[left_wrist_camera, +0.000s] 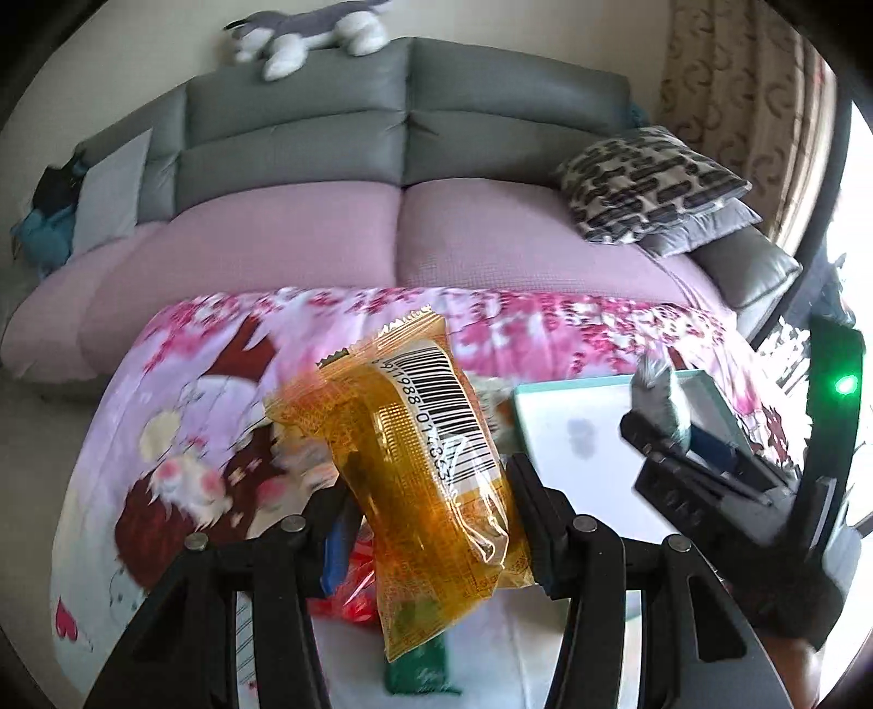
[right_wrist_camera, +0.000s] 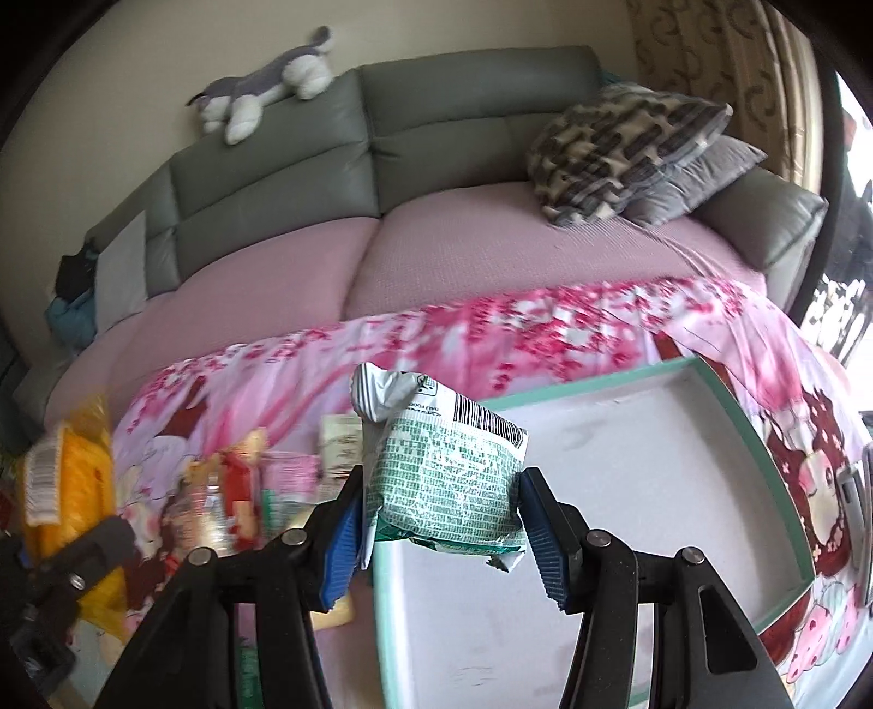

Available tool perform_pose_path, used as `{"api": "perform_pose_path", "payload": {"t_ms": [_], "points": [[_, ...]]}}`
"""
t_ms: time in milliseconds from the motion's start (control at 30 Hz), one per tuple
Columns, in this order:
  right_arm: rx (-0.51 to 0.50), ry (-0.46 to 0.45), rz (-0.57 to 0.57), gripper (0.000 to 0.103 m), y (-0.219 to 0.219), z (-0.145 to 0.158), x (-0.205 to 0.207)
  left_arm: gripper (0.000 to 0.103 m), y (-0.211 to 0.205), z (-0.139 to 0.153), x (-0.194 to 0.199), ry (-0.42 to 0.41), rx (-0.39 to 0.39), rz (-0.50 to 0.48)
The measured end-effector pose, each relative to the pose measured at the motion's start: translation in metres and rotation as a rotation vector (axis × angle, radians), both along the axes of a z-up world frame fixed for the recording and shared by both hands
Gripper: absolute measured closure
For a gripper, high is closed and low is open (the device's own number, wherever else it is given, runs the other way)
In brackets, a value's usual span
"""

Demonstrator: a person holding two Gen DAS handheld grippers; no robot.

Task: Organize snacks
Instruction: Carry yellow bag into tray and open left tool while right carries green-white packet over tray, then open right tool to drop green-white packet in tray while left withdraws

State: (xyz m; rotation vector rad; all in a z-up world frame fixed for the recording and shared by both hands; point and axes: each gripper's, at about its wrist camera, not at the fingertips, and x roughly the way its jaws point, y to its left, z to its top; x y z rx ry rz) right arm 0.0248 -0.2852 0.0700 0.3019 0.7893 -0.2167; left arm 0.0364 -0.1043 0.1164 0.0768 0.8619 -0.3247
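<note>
My left gripper (left_wrist_camera: 431, 518) is shut on an orange-yellow snack packet (left_wrist_camera: 420, 463) with a barcode, lifted above the flowered cloth. In the right wrist view the same orange packet (right_wrist_camera: 60, 480) shows at the far left. My right gripper (right_wrist_camera: 442, 523) is shut on a green-and-white snack packet (right_wrist_camera: 447, 480), held over the near left edge of a shallow white tray with a teal rim (right_wrist_camera: 785, 480). From the left wrist view the tray (left_wrist_camera: 578, 414) lies to the right, with the right gripper (left_wrist_camera: 671, 431) and its grey-green packet above it. Nothing lies in the part of the tray that I see.
Several loose snacks (right_wrist_camera: 229, 491) lie on the pink flowered cloth (right_wrist_camera: 491, 338) left of the tray; red and green packets (left_wrist_camera: 376, 600) sit under the left gripper. Behind is a grey sofa (left_wrist_camera: 409, 120) with pink seat cover, patterned cushions (right_wrist_camera: 622, 147) and a plush dog (left_wrist_camera: 311, 32).
</note>
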Motion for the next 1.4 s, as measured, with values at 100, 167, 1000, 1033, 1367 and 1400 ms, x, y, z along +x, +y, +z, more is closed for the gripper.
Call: {"api": "perform_pose_path", "payload": {"t_ms": [100,167,1000,1033,1367,1400], "points": [[0.036,0.013,-0.05,0.045,-0.021,-0.008,-0.004,0.05,-0.028,0.001,0.01,0.004,-0.022,-0.054],[0.033,0.014,-0.071,0.045,-0.034,-0.01,-0.006,0.05,-0.045,0.002,0.013,-0.008,-0.017,-0.086],[0.025,0.168,-0.279,0.045,-0.122,-0.055,-0.02,0.05,-0.156,-0.077,0.044,0.094,-0.003,-0.205],[0.024,0.17,-0.272,0.045,-0.121,-0.055,-0.02,0.05,-0.156,-0.077,0.044,0.09,0.003,-0.204],[0.02,0.181,-0.241,0.043,-0.114,-0.052,-0.018,0.045,-0.147,-0.066,0.038,0.065,0.019,-0.169],[0.018,0.184,-0.236,0.043,-0.113,-0.052,-0.018,0.038,-0.144,-0.066,0.039,0.076,0.013,-0.157]]}}
